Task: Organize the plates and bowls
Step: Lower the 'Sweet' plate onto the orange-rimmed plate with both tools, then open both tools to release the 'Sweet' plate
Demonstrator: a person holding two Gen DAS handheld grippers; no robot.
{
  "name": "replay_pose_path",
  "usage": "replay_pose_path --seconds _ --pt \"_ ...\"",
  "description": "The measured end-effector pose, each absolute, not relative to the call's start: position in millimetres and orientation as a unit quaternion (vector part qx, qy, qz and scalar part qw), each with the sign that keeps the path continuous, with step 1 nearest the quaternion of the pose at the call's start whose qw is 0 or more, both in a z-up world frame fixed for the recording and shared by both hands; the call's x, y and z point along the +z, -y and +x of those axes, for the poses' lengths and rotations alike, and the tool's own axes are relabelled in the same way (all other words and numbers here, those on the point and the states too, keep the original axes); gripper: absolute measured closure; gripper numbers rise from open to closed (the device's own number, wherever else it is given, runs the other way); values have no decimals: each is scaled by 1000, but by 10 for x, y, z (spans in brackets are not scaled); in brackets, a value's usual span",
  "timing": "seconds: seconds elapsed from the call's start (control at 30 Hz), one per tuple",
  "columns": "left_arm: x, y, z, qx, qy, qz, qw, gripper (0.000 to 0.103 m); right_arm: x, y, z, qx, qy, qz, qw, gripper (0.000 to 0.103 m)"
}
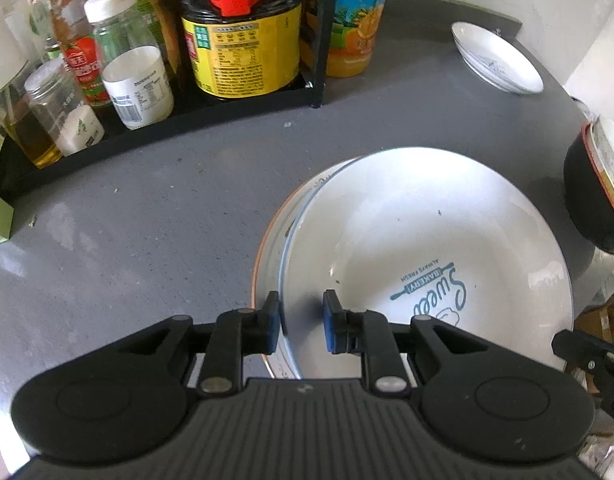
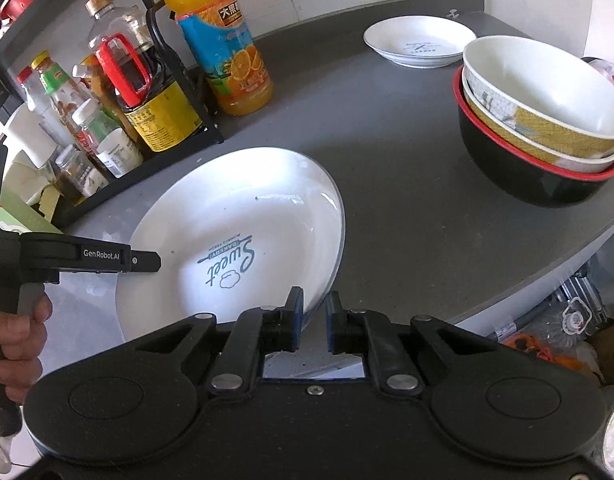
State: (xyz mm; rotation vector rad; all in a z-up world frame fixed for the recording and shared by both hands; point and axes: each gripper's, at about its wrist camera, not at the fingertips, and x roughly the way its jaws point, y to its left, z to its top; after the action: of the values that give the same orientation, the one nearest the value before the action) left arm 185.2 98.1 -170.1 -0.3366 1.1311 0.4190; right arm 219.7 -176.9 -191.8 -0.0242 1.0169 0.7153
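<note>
Blue-padded fingers of the left hand-held gripper (image 1: 301,322) stand apart, straddling the near rim of the white plate (image 1: 427,248) printed "Sweet BAKERY ALWAYS FRESH", which sits on another plate (image 1: 273,236) on the grey tabletop (image 1: 147,220). Right hand-held gripper (image 2: 313,322), jaws also apart, straddles the same plate's opposite rim. "GenRobot.AI" marks the left unit. Stacked bowls (image 2: 543,120) and a small plate (image 2: 419,40) stand well apart, beyond an orange juice bottle (image 2: 223,44).

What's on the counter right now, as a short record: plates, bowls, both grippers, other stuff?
surface: grey counter
big plate: Sweet plate, stacked on another plate
small plate: far small plate, alone
bowls: bowl stack, three nested, black one lowest
left gripper: jaws open, astride Sweet plate's rim
right gripper: jaws open, at Sweet plate's near rim
other: juice bottle, condiment rack
</note>
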Motion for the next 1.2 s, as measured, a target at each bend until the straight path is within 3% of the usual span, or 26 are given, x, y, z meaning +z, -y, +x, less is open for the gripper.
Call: replay_pose_path --seconds 0.57,0.63,0.8,1.2 --pt "-1763 -971 1939 182 -558 -165 793 70 -1889 1770 2183 328 -474 -7 817 93" --pt "-1774 -969 1956 181 -561 -167 791 67 -1886 1773 2182 328 -473 -7 818 93" --pt "-1765 -916 1992 176 -556 -161 796 47 -1867 1776 2177 327 -471 -6 819 96" --pt "-1669 -1056 1938 216 -544 -138 799 46 -1926 1746 2213 326 -478 -4 815 95"
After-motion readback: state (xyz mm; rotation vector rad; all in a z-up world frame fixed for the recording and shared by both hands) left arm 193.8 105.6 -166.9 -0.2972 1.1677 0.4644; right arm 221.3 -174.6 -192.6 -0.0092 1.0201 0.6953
